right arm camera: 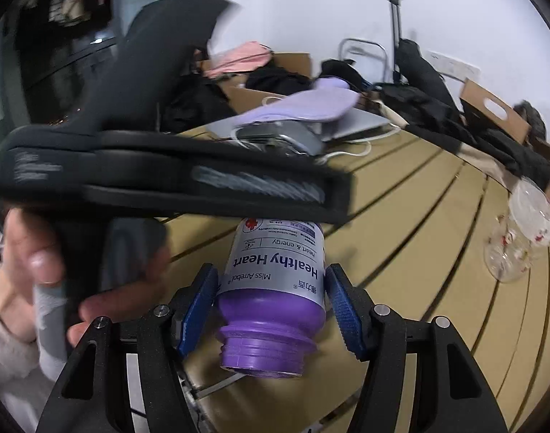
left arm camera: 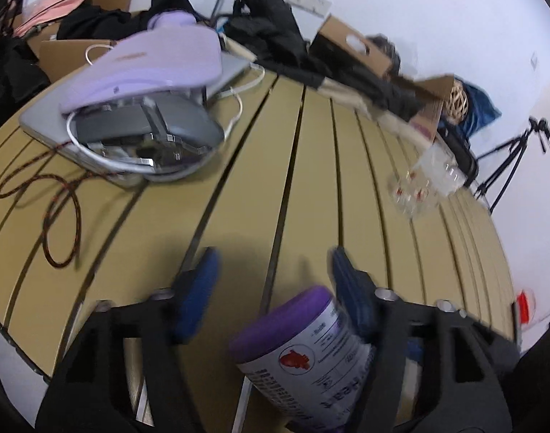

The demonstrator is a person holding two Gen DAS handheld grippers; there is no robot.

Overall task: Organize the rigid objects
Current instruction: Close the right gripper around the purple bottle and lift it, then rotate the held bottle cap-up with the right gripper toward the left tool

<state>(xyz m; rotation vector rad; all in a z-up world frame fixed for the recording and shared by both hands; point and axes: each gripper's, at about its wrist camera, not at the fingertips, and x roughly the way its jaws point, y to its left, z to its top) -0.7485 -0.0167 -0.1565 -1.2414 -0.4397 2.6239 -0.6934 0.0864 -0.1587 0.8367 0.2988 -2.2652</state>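
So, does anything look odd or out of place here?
Yes. The purple bottle in the right claw has a bare threaded neck and no cap. Further right, a clear glass seems tipped on its side on the table.

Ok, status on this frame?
Right gripper shut on purple bottle, neck uncapped. Left gripper open, above the bottle's far end. Glass cup off to the side, apart.
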